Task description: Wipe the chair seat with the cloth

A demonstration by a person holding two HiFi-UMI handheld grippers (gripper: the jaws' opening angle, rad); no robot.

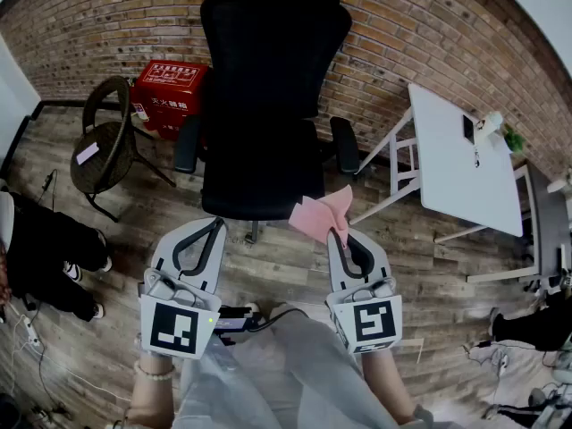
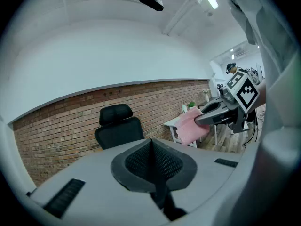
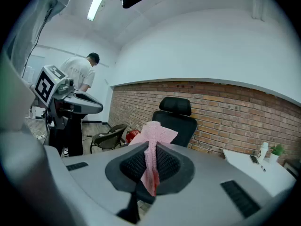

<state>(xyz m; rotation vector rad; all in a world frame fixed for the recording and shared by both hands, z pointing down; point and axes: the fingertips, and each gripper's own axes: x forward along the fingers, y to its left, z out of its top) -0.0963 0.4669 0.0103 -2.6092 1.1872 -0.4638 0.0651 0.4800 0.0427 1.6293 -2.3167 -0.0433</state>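
Gripping the cloth (image 1: 322,214) tight in the right hand-held gripper (image 1: 342,242), just off the chair seat's (image 1: 259,172) front right corner, with the seat at 11 o'clock. Left hand-held gripper (image 1: 209,236) closed on nothing. Likely calls for lowering, then sweeping toward 10 o'clock.

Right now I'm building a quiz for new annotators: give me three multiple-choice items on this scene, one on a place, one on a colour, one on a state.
1. Where does the red box stand relative to the black office chair?
A) behind it, at the brick wall
B) in front of it
C) on its seat

2. What colour is the cloth?
A) blue
B) pink
C) white

3. How do the left gripper's jaws stand?
A) wide apart
B) shut on the cloth
C) together, nothing between

Key:
1 A, the head view shows it at the wall.
2 B, pink in every view.
3 C, its own view shows them meeting; the right gripper holds the cloth.
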